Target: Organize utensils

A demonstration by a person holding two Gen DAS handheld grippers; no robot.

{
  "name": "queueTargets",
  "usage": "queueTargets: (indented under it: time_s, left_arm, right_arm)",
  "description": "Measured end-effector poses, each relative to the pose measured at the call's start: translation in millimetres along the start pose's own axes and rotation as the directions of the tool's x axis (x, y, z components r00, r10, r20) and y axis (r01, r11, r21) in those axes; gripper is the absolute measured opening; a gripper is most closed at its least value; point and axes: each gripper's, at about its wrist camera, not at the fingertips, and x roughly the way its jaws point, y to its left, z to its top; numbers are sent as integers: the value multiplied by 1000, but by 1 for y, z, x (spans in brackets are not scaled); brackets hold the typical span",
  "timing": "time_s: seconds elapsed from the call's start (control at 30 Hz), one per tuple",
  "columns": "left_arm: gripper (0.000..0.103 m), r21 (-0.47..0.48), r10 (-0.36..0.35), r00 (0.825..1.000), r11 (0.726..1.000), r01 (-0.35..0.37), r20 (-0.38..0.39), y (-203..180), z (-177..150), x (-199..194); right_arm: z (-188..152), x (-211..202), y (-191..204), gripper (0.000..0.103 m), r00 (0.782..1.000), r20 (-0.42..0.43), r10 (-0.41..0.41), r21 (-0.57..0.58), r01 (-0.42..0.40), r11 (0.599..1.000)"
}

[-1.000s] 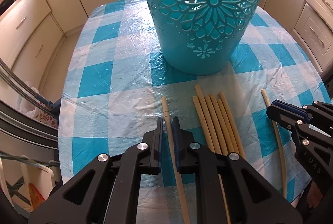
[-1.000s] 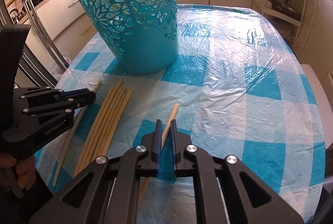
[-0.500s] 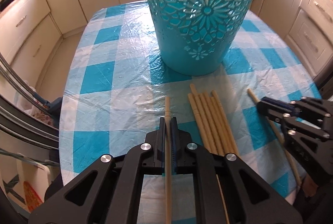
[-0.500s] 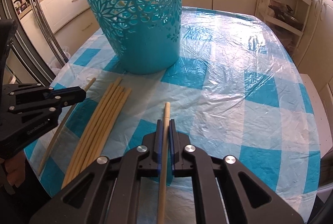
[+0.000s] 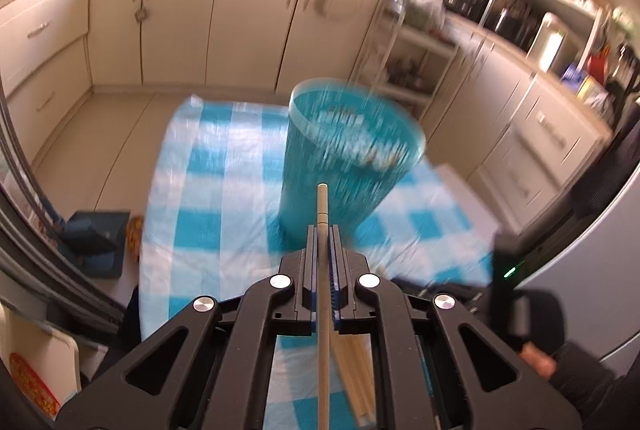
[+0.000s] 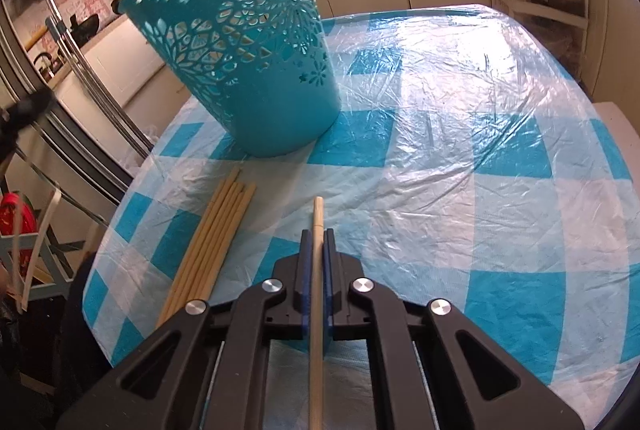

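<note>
The left tongs (image 5: pixel 322 230) are clamped on a single chopstick (image 5: pixel 322 202) that runs straight out between the pads, its tip pointing toward the teal basket (image 5: pixel 340 166), which stands on the bench (image 5: pixel 192 198) and looks blurred in this view. The left tongs hang above the checked blue-and-white cloth, high enough that the basket's open mouth shows. The right tongs (image 6: pixel 317 236) are closed on a second chopstick (image 6: pixel 317 214), low over the cloth, its tip pointing toward the basket (image 6: pixel 256 70) but well short of it. A bundle of chopsticks (image 6: pixel 216 234) lies on the bench just to the left of the right tongs, ends toward the basket's base.
</note>
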Motion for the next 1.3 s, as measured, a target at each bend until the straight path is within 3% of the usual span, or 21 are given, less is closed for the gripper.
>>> queueTargets:
  time_s: [0.2, 0.37, 0.47, 0.63, 0.77, 0.97, 1.3]
  left_arm:
    - [5, 14, -25, 985, 1000, 23, 172, -23, 43, -28]
    - [5, 1, -6, 957, 1000, 6, 290, -38, 85, -25]
    - [6, -20, 18, 930, 1000, -12, 367, -46, 110, -16]
    - [6, -37, 71, 896, 997, -61, 438, -51, 138, 9]
    - [6, -56, 114, 882, 993, -100, 456, -48, 152, 36]
    - [6, -47, 125, 897, 992, -116, 423, -48, 152, 67]
    - [6, 3, 133, 931, 990, -142, 340, -46, 122, 86]
  right_arm:
    - [-3, -4, -3, 5, 1000, 4, 20, 22, -20, 1000]
    - [-3, -4, -6, 5, 999, 7, 31, 33, -31, 999]
    - [-4, -5, -6, 5, 1000, 8, 30, 30, -30, 999]
    - [-4, -5, -8, 5, 999, 8, 35, 36, -35, 999]
    - [-4, -5, -8, 5, 999, 8, 37, 39, -37, 999]
    - [-3, -5, -7, 5, 999, 7, 38, 41, -39, 998]
    - [-4, -6, -8, 5, 999, 8, 38, 41, -39, 998]
